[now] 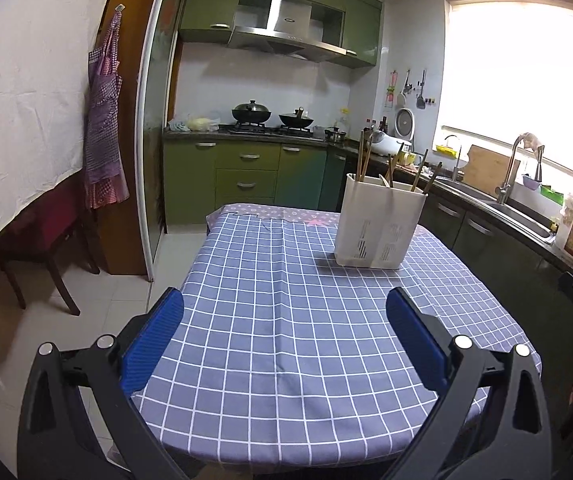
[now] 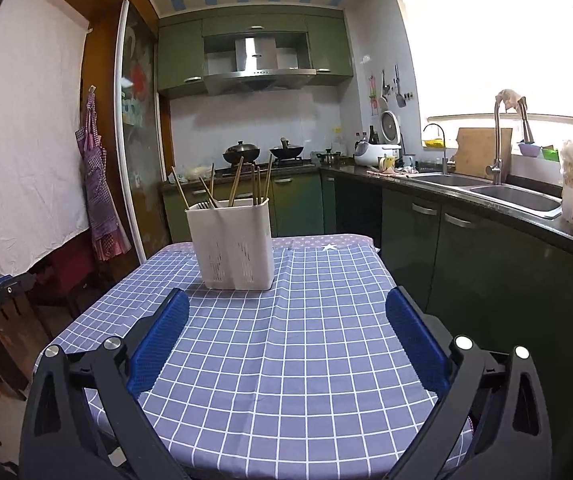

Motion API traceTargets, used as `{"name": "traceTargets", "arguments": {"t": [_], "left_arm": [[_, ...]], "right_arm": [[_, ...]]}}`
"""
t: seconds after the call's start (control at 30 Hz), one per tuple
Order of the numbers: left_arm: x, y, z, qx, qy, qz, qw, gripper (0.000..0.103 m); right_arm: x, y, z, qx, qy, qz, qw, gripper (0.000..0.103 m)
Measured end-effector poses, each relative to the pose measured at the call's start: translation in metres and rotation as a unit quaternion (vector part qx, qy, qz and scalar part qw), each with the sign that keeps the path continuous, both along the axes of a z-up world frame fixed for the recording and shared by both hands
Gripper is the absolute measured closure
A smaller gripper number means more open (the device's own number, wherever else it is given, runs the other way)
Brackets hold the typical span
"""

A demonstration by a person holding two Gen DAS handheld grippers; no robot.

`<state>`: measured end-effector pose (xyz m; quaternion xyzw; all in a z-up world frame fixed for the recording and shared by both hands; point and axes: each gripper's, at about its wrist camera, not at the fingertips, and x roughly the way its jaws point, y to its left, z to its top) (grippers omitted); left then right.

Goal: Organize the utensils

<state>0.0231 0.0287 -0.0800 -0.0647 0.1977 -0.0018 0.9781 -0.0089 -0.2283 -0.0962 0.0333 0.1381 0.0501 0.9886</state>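
- Left tool (image 1: 284,316): black frame with blue ribbed pads (image 1: 154,344), spread wide, nothing between them; it hangs over the near part of the tabletop.
- Right tool (image 2: 286,316): same black-and-blue build, pads (image 2: 414,340) likewise spread wide and holding nothing, over the near part of the tabletop.
- Tabletop (image 1: 270,340) (image 2: 286,360): covered by a blue-grey cloth with a white grid; a band of paler patterned fabric runs along the far edge. A crease runs lengthwise down the middle of the cloth.
- Green kitchen cabinets (image 1: 246,168) stand behind the tabletop, with a steel range hood (image 1: 286,36) above; two dark woks (image 1: 251,113) sit on the stove.
- Steel double sink (image 2: 514,196) with a tall curved tap sits in the dark worktop on the right, under a bright window.
- White sheet (image 2: 30,128) hangs on the left wall, a purple checked apron (image 2: 98,184) beside it.
- White rectangular plastic utensil holder (image 1: 378,226) (image 2: 232,244): upright on the far half of the tabletop, slotted vents low on its front face, divided into compartments. In the left wrist view it stands right of centre; in the right wrist view, left of centre. Well apart from both tools.
- Wooden chopsticks and utensil handles (image 1: 362,156) (image 2: 236,182): standing in the holder, leaning at mixed angles, tips above the rim. Which compartment each occupies cannot be told.
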Motion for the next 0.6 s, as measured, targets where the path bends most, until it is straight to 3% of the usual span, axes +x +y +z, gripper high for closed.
{"name": "traceTargets", "arguments": {"t": [0.6], "left_arm": [[-0.0052,-0.0038,0.0039,0.002,-0.004,-0.006,1.0000,0.007]], "right_arm": [[0.0026,0.0081,0.0052,-0.012,-0.001,0.007,1.000,0.006]]}}
